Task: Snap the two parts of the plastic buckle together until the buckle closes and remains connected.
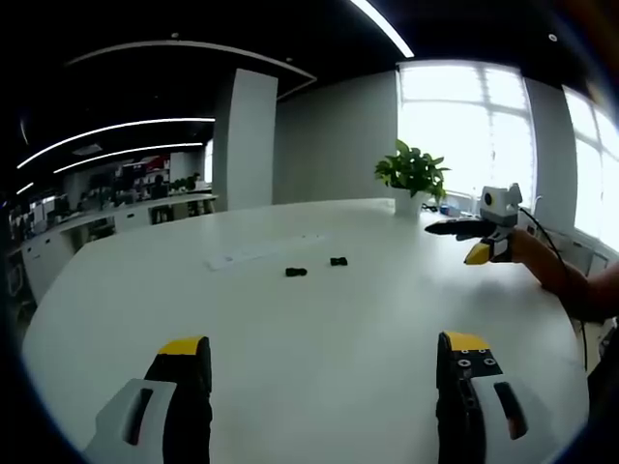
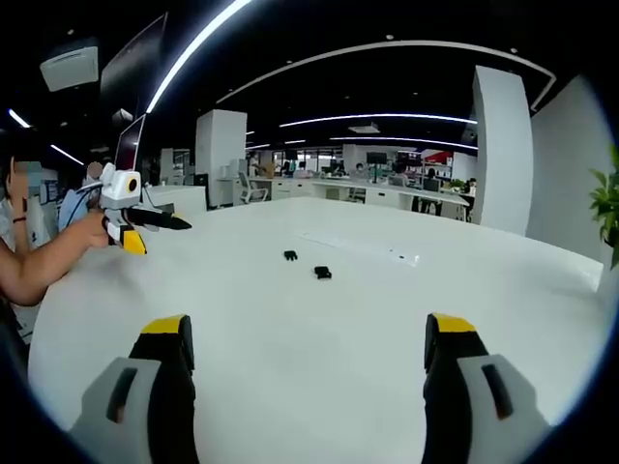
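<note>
I hold both tongs above a wide, glossy white table (image 1: pixel 319 329) with a rounded edge, in an open-plan office with dark ceilings, curved strip lights and white pillars.

In the left gripper view, my left gripper (image 1: pixel 324 362) has its yellow-tipped black jaws wide apart, holding nothing. Two small black plastic buckle halves lie near the table's middle, well ahead of the jaws: one half (image 1: pixel 296 272) to the left, the other half (image 1: pixel 338 261) just beside it, apart and not joined. A faint white paper strip (image 1: pixel 253 253) lies beyond them. Towards the far right edge stands a green potted plant (image 1: pixel 413 174) before bright windows.

In the right gripper view, my right gripper (image 2: pixel 308 358) is likewise spread open and empty, over bare table short of the halves.
</note>
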